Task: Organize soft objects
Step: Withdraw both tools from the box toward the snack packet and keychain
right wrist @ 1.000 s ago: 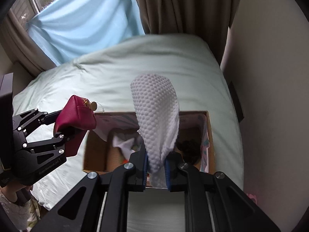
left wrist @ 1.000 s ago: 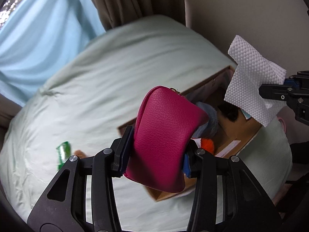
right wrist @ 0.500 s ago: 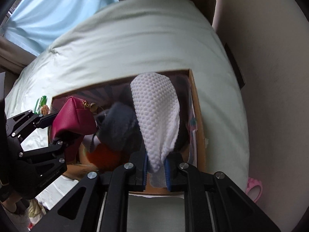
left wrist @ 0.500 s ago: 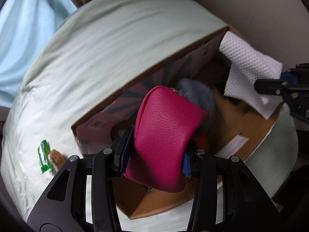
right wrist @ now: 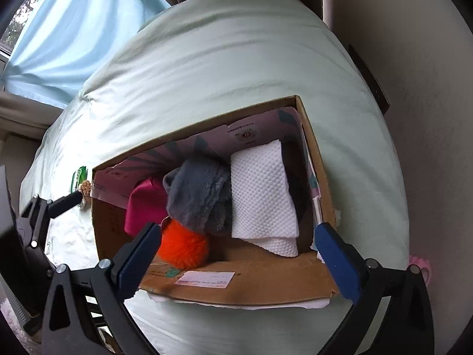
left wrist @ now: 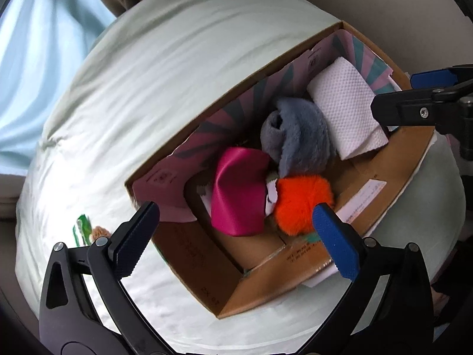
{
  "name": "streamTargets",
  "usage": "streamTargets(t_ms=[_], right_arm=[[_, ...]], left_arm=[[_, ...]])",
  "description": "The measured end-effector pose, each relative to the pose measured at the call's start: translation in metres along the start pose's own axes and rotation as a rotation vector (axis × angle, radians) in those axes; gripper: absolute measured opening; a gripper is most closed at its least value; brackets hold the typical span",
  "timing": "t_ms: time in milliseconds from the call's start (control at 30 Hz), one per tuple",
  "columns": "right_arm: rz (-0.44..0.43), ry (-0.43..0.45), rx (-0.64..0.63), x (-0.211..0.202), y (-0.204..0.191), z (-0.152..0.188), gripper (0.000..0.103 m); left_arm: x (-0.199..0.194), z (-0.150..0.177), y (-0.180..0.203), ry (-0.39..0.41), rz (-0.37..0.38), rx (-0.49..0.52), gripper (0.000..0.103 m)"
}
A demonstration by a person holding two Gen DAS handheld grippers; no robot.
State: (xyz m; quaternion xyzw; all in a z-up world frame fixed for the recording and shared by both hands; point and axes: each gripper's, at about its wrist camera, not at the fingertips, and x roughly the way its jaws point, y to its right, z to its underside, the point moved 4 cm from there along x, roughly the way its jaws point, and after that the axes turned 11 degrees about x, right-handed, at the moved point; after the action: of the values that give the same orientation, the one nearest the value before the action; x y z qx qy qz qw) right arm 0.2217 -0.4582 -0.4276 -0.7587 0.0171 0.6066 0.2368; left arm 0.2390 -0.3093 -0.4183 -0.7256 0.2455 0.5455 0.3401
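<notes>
An open cardboard box point(left wrist: 260, 278) point(right wrist: 251, 284) sits on a pale green bed. Inside lie a magenta pouch point(left wrist: 238, 189) point(right wrist: 145, 207), a grey fuzzy cloth point(left wrist: 298, 136) point(right wrist: 201, 195), an orange fluffy ball point(left wrist: 301, 204) point(right wrist: 183, 248) and a folded white paper towel point(left wrist: 346, 109) point(right wrist: 263, 198). My left gripper point(left wrist: 236, 242) is open and empty just above the box's near-left side. My right gripper point(right wrist: 236, 254) is open and empty above the box's near wall; it also shows at the right edge of the left wrist view point(left wrist: 419, 100).
A green packet point(left wrist: 81, 230) point(right wrist: 78, 177) and a small tan object point(left wrist: 100, 232) point(right wrist: 85, 188) lie on the bed point(left wrist: 147, 74) left of the box. A blue curtain point(right wrist: 74, 20) hangs behind the bed. A wall point(right wrist: 428, 88) runs along the right, with a pink item point(right wrist: 422, 266) low beside it.
Both grippers have opened. The magenta pouch dropped from the left gripper into the box, and the white paper towel dropped from the right gripper into the box. Both cameras moved closer over the box.
</notes>
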Motion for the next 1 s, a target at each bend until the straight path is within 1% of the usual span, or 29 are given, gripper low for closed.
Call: streamTargets(t_ms=[167,300,433,567,733,867,1000], right_arm=[[-0.004,0.026,-0.02,-0.012,-0.008,0.007,0.103],[-0.023,0.067,-0.038,-0.028,-0.017,0.012,0.103],[0.01,0.12,-0.075,-0.054,-0.033,0.022,0.103],[0.016,0.163,-0.104,-0.085,-0.054,0.032,0.103],[0.029,0.237,-0.147,-0.13,-0.09,0.051,0.103],[0.03,0.287,-0.174,-0.16,-0.124,0.07,0.103],[0.016,0.333,-0.21,-0.185,-0.164,0.09,0.103]], left_arm=[[-0.014,0.006,0.001,0.017,0.005,-0.016,0.103],[-0.035,0.01,0.001,0.048,0.011,-0.032,0.103],[-0.062,0.015,-0.007,0.086,0.014,-0.064,0.103],[-0.095,0.025,-0.017,0.129,0.004,-0.099,0.103],[-0.144,0.055,-0.041,0.19,-0.007,-0.154,0.103],[-0.185,0.085,-0.063,0.239,-0.025,-0.192,0.103],[-0.224,0.123,-0.091,0.286,-0.046,-0.249,0.103]])
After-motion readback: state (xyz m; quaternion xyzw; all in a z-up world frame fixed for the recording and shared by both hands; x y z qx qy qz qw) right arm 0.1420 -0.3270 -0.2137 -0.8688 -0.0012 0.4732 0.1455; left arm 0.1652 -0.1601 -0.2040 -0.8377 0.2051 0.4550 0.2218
